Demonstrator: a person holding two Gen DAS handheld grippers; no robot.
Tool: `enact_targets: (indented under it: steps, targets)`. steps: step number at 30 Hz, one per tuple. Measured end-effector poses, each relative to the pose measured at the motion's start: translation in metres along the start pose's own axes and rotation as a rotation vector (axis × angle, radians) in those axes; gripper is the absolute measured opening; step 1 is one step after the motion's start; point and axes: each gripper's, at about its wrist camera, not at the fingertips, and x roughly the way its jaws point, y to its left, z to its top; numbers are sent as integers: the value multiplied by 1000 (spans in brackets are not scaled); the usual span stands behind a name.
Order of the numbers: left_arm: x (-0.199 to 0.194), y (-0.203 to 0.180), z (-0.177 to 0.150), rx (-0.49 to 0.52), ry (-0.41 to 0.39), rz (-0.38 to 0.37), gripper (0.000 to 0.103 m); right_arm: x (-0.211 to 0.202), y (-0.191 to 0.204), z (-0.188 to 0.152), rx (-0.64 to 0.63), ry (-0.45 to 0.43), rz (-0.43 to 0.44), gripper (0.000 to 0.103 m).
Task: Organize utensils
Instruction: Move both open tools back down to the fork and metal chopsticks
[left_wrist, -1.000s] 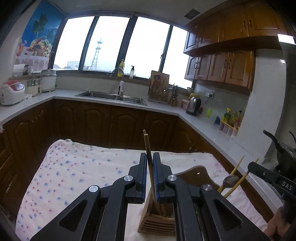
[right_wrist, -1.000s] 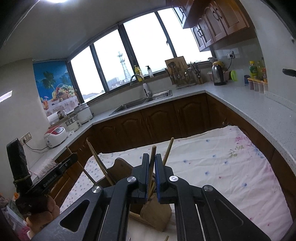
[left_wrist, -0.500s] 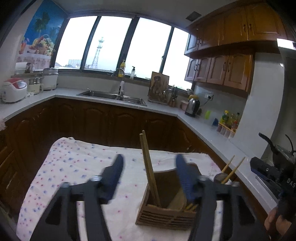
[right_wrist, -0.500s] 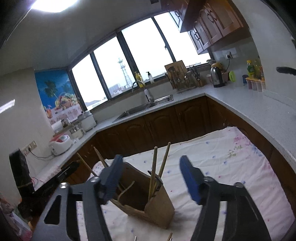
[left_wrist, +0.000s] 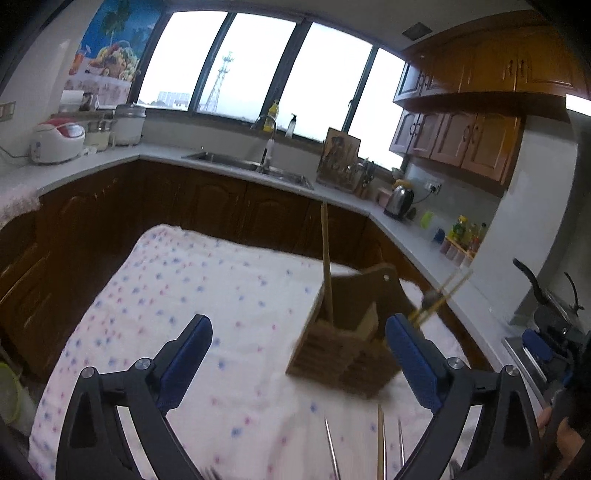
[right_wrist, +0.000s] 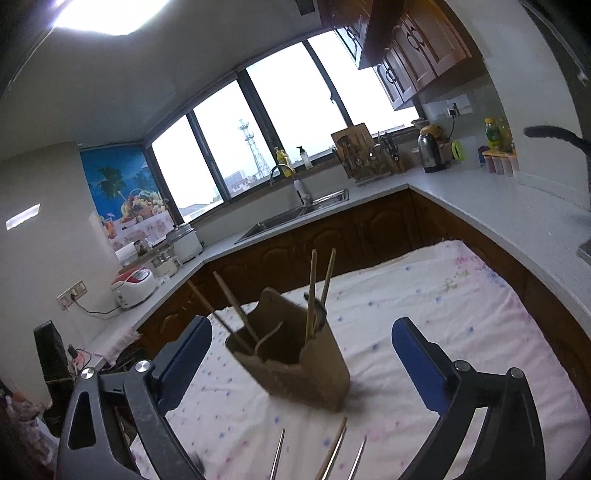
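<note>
A wooden utensil holder (left_wrist: 341, 354) (right_wrist: 295, 365) stands on the dotted tablecloth (left_wrist: 207, 295) (right_wrist: 424, 295). Chopsticks (left_wrist: 327, 266) (right_wrist: 312, 291) stand upright in it, and more lean out of its far side (left_wrist: 443, 293) (right_wrist: 229, 299). My left gripper (left_wrist: 299, 350) is still opening, with only cloth between its blue pads; the holder sits ahead, a little right. My right gripper (right_wrist: 301, 356) is opening too, and the holder stands beyond its tips, untouched. Loose chopsticks (left_wrist: 380, 443) (right_wrist: 334, 450) lie on the cloth in front of the holder.
Dark cabinets and a pale counter (left_wrist: 424, 236) (right_wrist: 517, 206) wrap around the table. A sink (left_wrist: 255, 168) (right_wrist: 295, 214), a kettle (left_wrist: 399, 197) (right_wrist: 428, 153) and a rice cooker (left_wrist: 55, 138) (right_wrist: 135, 284) stand on the counter. The other gripper shows at the edges (left_wrist: 550, 343) (right_wrist: 51, 354).
Both grippers, shut on chopsticks standing in the holder a second ago, have let go and opened wide. Both have pulled back from the holder, bringing loose chopsticks on the cloth into view.
</note>
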Motion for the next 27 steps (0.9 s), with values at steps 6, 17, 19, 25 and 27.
enact_targets:
  steps: [6,17,19,25,27]
  targets:
    - [-33,5,-21,-31,69,13,96,-32,-8,-24,21,18,-22,99]
    - [-66,8,-46,-69,158,43,96,-68,-32,-69,24,102,-122,99]
    - [-69,6,-48,-62,168,52,96,-72,-35,-77,21,117,-135,99]
    - [-70,-2,-55,-36,210,48,96,-75,-46,-101,15,189,-177,99]
    - [-68,-6,-55,-26,222,47,96,-75,-49,-106,18,207,-184,99]
